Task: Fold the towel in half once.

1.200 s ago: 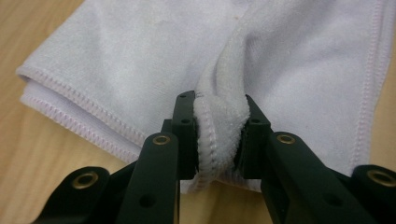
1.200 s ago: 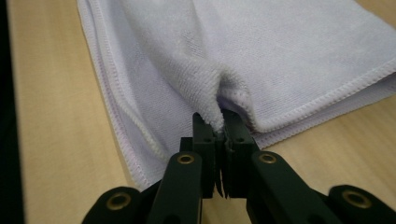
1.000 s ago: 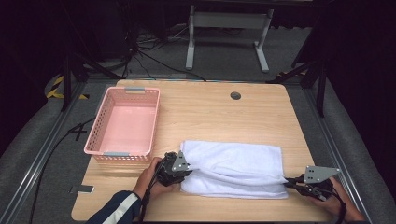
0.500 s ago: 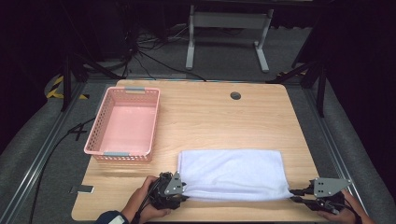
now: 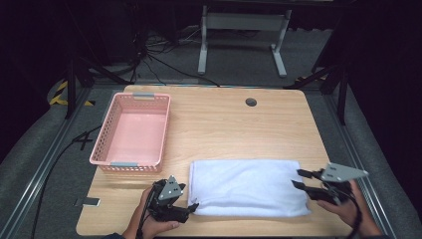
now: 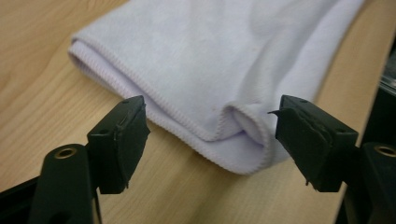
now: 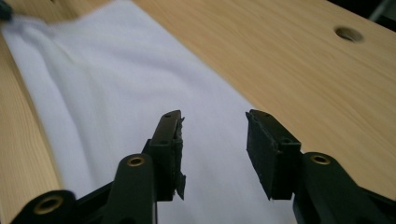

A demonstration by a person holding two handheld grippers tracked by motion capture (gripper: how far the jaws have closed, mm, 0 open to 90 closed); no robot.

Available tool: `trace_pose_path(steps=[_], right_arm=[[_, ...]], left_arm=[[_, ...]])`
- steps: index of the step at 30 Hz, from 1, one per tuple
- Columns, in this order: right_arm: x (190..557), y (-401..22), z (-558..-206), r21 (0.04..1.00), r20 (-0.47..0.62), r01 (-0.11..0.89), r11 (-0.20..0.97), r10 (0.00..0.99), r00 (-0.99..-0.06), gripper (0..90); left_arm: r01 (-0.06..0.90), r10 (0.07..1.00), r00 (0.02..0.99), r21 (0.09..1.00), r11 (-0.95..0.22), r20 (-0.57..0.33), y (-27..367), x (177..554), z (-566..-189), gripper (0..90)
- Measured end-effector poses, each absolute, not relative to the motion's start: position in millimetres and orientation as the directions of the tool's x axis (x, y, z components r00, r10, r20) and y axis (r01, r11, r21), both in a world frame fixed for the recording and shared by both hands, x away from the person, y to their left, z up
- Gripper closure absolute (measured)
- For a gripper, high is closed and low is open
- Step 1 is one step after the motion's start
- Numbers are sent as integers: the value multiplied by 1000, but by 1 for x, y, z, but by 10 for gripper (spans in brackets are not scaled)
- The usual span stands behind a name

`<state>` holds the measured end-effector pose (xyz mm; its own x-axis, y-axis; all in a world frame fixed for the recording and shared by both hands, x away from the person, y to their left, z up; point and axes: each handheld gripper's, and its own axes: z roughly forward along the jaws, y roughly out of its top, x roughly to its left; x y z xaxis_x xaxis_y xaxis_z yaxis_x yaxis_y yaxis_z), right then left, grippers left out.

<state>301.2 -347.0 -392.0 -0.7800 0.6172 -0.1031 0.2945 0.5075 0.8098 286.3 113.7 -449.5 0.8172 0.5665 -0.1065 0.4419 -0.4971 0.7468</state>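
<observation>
Wooden table (image 5: 224,119), folded white towel (image 5: 246,186); left claw (image 5: 190,205) and right claw (image 5: 297,178) just opened, gripping nothing.

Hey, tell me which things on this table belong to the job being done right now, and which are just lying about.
In the job:
- white towel, folded flat near the front edge
- left gripper, jaws just opened, off the towel's corner
- right gripper, jaws just opened, nothing between them

Lying about:
- pink basket, empty, left of the towel
- round hole in the table
</observation>
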Motion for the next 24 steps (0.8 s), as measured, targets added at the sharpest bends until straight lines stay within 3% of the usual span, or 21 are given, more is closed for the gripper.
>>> trace_pose_path(steps=[4, 14, 24], right_arm=[[336, -282, -388, 787, -119, 256, 562, 546, -830, 512], [403, -135, -413, 705, -79, 221, 674, 384, -920, 468], [430, -77, -438, 632, -25, 240, 737, 330, -944, 428]], left_arm=[[478, 570, 808, 733, -484, -150, 110, 291, -458, 215], [438, 545, 836, 673, -596, -62, 107, 284, -471, 204], [451, 562, 823, 691, -565, -79, 116, 271, -472, 194]])
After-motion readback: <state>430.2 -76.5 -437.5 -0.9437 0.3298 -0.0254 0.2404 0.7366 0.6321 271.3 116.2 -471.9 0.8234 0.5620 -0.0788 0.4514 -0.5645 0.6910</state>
